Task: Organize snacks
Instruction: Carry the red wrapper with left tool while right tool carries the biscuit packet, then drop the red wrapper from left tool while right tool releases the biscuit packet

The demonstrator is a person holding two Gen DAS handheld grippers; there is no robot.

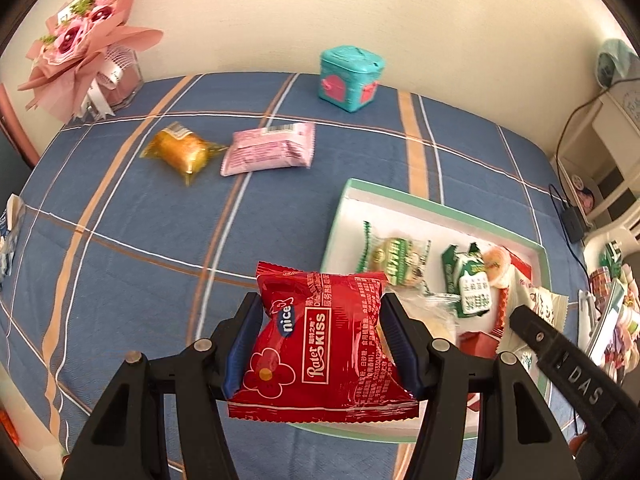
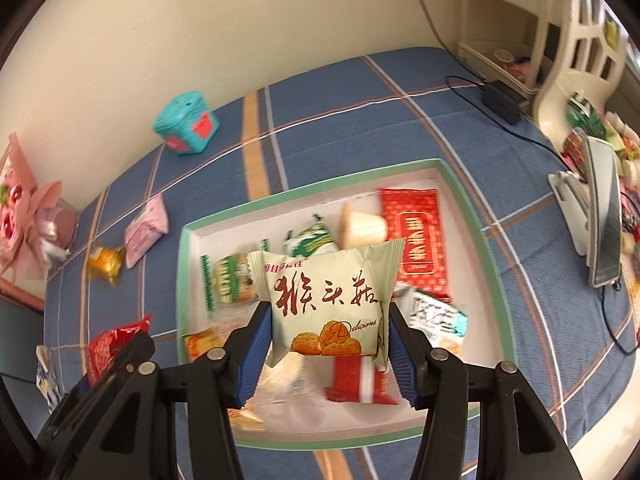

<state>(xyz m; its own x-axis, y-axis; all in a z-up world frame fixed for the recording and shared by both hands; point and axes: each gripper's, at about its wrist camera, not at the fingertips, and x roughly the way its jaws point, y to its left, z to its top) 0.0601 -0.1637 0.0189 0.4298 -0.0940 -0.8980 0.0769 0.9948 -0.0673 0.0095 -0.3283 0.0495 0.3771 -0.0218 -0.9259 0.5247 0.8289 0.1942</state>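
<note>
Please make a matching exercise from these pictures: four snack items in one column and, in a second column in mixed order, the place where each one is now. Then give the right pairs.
Column 1
1. red packet
2. pale green packet
3. pink packet
4. golden packet

Column 2
A. lying on the blue plaid cloth, beside the golden packet
B. clamped in the right gripper
C. clamped in the left gripper
D. lying on the cloth, nearest the pink bouquet

Pairs: 1-C, 2-B, 3-A, 4-D
</note>
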